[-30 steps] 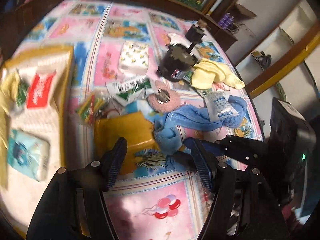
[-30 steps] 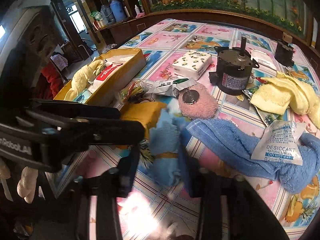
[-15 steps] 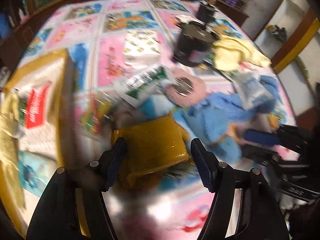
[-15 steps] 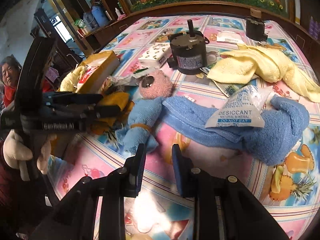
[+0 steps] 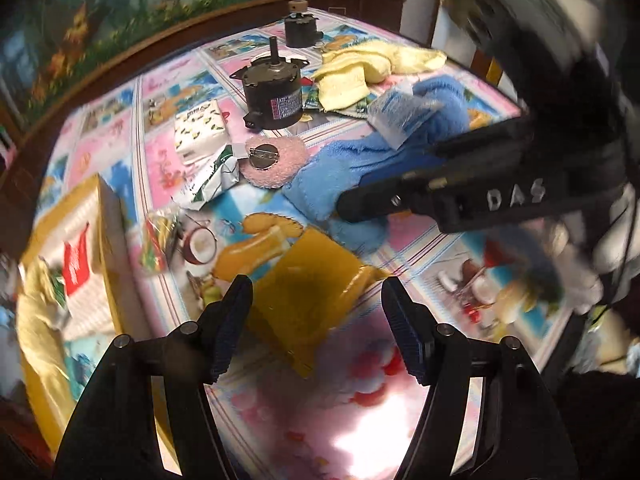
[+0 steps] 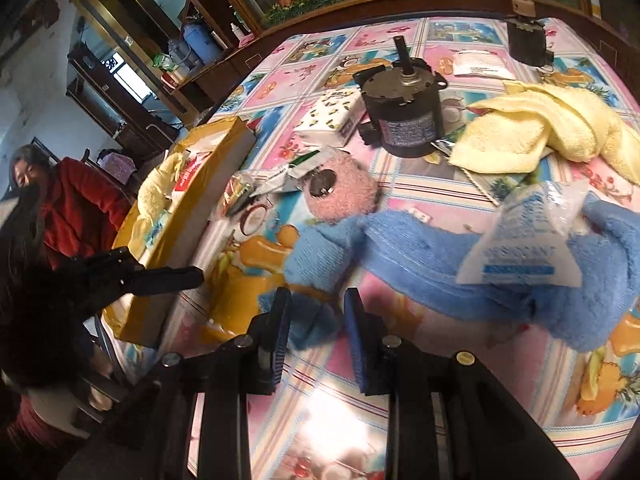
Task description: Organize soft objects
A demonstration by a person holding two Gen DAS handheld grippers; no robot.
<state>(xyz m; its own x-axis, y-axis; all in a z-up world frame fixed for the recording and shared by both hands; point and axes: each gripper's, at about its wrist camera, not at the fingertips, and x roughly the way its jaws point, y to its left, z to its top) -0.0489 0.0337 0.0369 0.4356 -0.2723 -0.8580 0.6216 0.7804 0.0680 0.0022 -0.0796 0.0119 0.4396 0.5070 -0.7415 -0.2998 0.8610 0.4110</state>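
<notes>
**Two grippers close in on the soft pile**

At the far left stands the yellow box (image 5: 108,240), already holding a pale yellow cloth and some packets; it reads as the place where sorted items go. Just right of it lie a small bright wrapper (image 5: 156,240) and a green-and-white sachet (image 5: 212,176), loose on the cartoon tablecloth (image 5: 168,152).

In the middle, the left gripper (image 5: 316,320) hangs tilted down over the mustard-yellow cloth (image 5: 308,292). Its jaws stand apart, one on each side of the cloth, with nothing pinched between them; that spread looks chosen to straddle the folded square before closing. Whether the tips touch the cloth cannot be told through the blur.

Beyond it sit a pink fluffy pad (image 5: 276,160) carrying a round metal disc, a patterned tissue pack (image 5: 200,128) and a black motor (image 5: 274,88), the hard item likely to be left alone.

Further right, the right gripper (image 6: 316,332) has its jaws drawn narrow, with a fold of the blue towel (image 6: 420,256) lying between them. It is hard to say whether the pads truly press it. A desiccant bag (image 6: 524,248) rests on the towel and could slide off if the towel is lifted. A pale yellow towel (image 6: 532,128) lies at the far right.
</notes>
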